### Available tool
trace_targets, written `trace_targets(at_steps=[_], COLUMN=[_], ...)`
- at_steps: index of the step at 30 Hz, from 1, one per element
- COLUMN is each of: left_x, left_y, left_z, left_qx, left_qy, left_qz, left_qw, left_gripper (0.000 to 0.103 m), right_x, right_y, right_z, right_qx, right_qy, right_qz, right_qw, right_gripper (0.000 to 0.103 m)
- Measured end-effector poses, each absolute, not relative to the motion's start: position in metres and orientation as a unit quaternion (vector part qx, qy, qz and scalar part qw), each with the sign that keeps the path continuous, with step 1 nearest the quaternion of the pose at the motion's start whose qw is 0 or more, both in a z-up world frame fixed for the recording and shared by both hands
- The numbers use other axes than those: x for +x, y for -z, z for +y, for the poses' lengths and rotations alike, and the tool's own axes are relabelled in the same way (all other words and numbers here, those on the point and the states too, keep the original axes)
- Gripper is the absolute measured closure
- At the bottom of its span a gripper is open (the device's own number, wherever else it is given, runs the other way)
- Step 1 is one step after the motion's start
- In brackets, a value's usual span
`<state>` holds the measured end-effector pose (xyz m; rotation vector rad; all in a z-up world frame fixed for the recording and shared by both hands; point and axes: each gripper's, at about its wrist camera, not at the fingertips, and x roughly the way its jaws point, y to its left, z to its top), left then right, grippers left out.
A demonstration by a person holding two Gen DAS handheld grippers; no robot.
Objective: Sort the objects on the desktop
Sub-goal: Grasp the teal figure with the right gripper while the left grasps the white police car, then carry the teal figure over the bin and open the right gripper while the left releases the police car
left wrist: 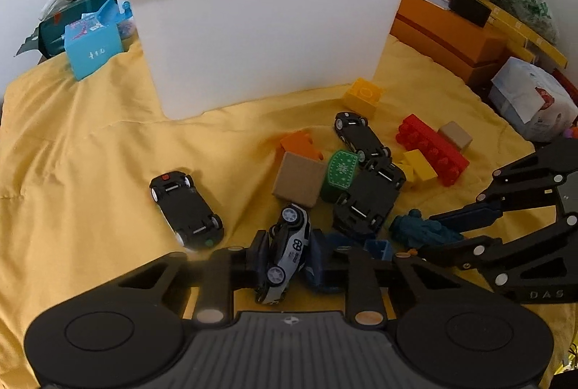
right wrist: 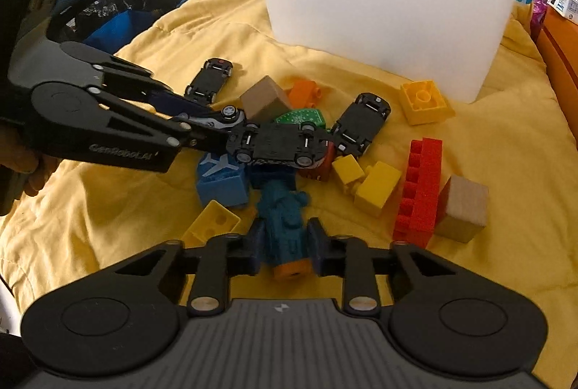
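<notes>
We've got the left gripper [left wrist: 287, 260] clamped on the silver toy car [left wrist: 287, 257]. Right gripper [right wrist: 285, 242] pinches the teal figure [right wrist: 283, 226], probably firmly. Both sit near the white bin [left wrist: 267, 38].

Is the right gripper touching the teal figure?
Touching. The right wrist view shows the right gripper with both jaws pressed against the sides of the teal figure, no gap either side.

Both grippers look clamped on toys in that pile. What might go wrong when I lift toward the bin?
1. The left gripper is shut on the grey toy car, pinched on its side; it may pivot or slip.
2. The right gripper holds the teal figure, whose far end lies against the pile, by the blue airplane block; lifting may drag neighbours.
3. The grippers are close together and might collide on the way to the white bin.
</notes>
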<state>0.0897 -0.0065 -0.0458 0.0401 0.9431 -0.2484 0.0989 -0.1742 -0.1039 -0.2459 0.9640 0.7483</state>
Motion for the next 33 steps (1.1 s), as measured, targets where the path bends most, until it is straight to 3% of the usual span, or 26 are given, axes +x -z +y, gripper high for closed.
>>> trace_targets(at_steps=[12,16,23,33], left_x=[0.074,0.076,0.070,0.069], left_y=[0.036,0.050,0.047,-0.016], left_z=[0.009,0.010,0.007,0.005], left_qx=[-0.014,-0.022,-0.006,-0.034], left_qy=[0.098,0.093,0.089,0.088], left_qz=[0.456,0.496,0.476,0.409], left_qw=[0.884,0.863,0.875,0.908], left_gripper=[0.080,0.068,0.075,0.077], right_x=[0.092,0.092,0.092,0.097], right_y=[0.097,0.094,0.096,0.067], right_z=[-0.200,-0.202,-0.198,-0.205], right_qx=[-0.069,-0.061,-0.060,-0.030], right_qy=[-0.336,-0.336,-0.335,-0.334], right_qz=[0.456,0.455,0.461,0.428], right_qw=[0.821,0.822,0.820,0.839], right_gripper=[0.076,0.076,0.076,0.076])
